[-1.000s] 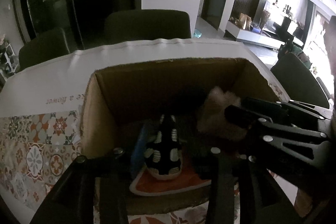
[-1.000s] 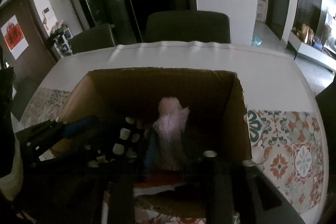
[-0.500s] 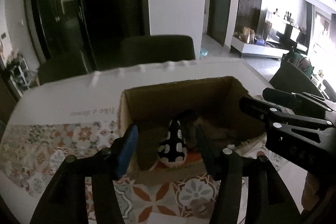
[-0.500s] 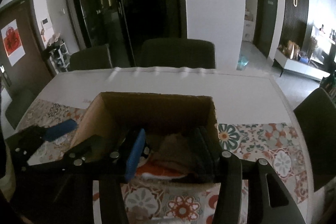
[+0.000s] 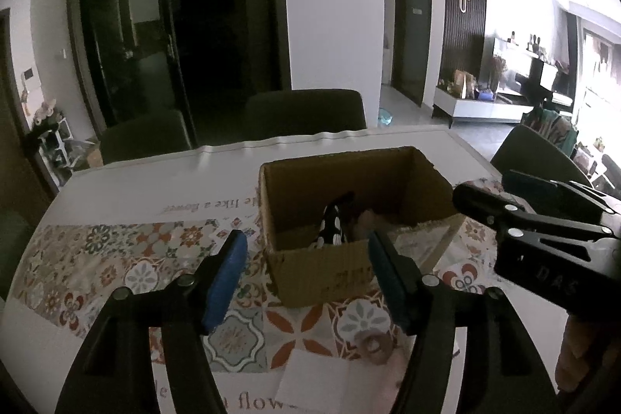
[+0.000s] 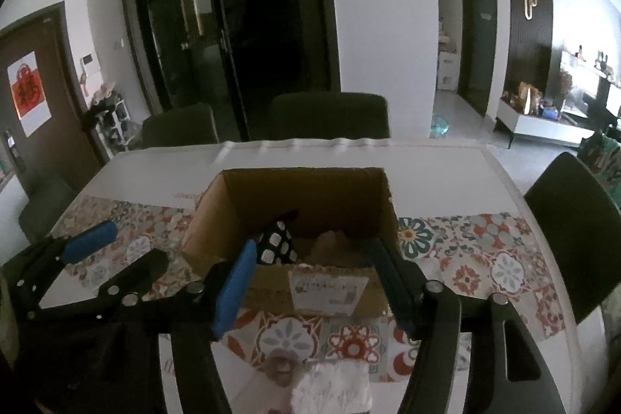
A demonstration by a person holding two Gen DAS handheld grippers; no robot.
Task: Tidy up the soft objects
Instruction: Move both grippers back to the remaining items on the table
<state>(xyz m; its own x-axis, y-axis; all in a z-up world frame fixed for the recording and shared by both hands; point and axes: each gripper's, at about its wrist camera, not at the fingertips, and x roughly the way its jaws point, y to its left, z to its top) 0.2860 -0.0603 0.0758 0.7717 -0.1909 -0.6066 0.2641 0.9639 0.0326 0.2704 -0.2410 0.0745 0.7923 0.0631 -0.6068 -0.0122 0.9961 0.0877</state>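
Both hand-held grippers hang above the tabletop [image 5: 128, 189] near the box [image 5: 322, 266], jaws wide apart and holding nothing: the left hand-held gripper [image 5: 306, 274] and the right hand-held gripper [image 6: 310, 282]. A spotted sock [image 6: 275, 243] and a fluffy brown thing [image 6: 330, 243] sit inside the box. Only the right view shows the box's white label [image 6: 330, 291].

Cardboard box [image 6: 330, 288] on patterned table [image 6: 485, 258]

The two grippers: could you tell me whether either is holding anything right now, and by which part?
Nothing is held. The left gripper and the right gripper are both open and empty, in front of the cardboard box.
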